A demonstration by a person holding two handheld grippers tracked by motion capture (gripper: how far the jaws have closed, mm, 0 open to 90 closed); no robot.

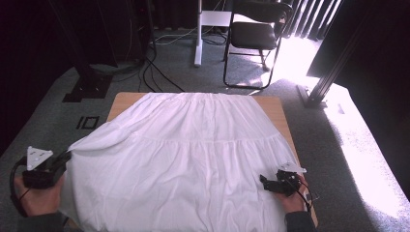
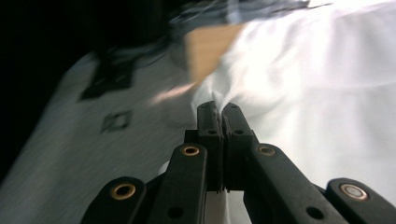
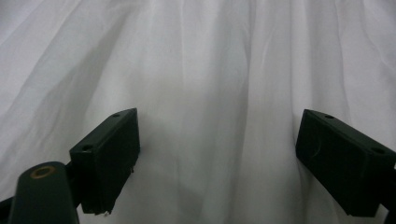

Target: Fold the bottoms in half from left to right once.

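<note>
Across nearly the whole wooden surface (image 1: pixel 276 107) lies a white skirt (image 1: pixel 188 154), spread flat with its gathered waist at the far edge and its wide hem toward the person. At the skirt's left edge the cloth is drawn out past the side of the surface into a point, and that point ends in the left tool (image 1: pixel 63 157), which sits off the left side of the surface. Seen from the left gripper view, the left tool (image 2: pixel 218 108) has its jaws pressed together on a thin fold of the white cloth, which runs away from the tips to the right. Near the hem on the right side, the right tool (image 1: pixel 263 180) rests over the skirt, pointing inward. From the right gripper view, the right tool (image 3: pixel 217 140) has its jaws spread wide, with the wrinkled cloth lying between and beneath them, not pinched. Beyond the surface stand a grey carpet (image 1: pixel 43 123) and a black chair (image 1: pixel 255 35).
</note>
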